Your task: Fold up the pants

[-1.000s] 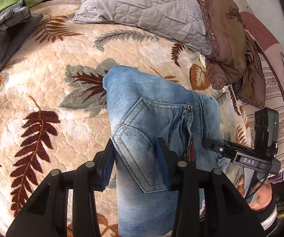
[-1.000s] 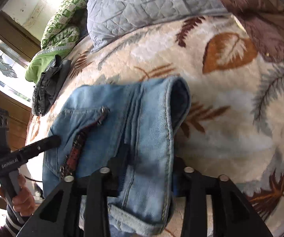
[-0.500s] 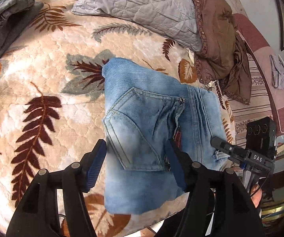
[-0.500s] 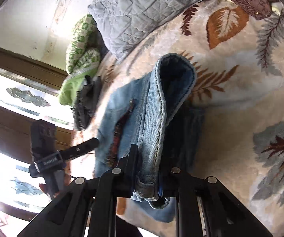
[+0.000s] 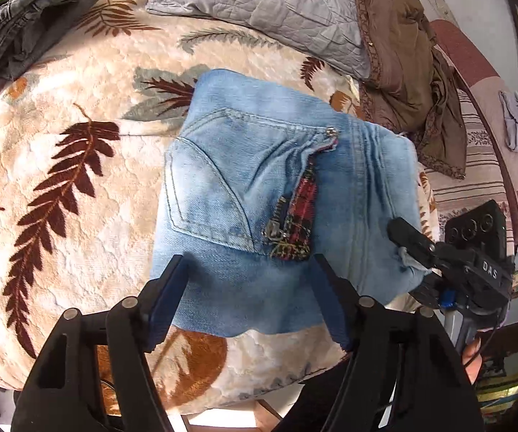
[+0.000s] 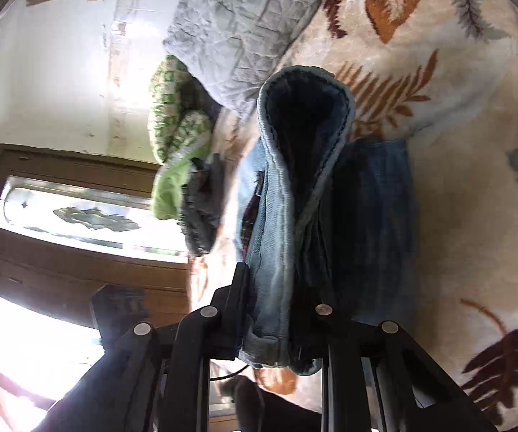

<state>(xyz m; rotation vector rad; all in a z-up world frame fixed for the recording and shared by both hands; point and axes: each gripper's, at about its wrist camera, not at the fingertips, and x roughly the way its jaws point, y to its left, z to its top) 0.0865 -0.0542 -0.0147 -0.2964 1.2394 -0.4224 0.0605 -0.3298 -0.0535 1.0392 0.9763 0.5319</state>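
- The jeans (image 5: 259, 180) lie folded on the bed (image 5: 61, 180): thick, floppy denim, fairly heavy.
- The left tool (image 5: 251, 298) is opening, nothing between its pads.
- The right tool (image 6: 277, 324) pinches the layered edge, a sound hold.

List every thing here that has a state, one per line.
jeans: folded on the bed, one edge lifted
jeans zipper: open, plaid lining showing
left gripper: jaws opening, nothing gripped
right gripper: clamped on the jeans edge
brown garment: crumpled
grey pants: bunched in a heap
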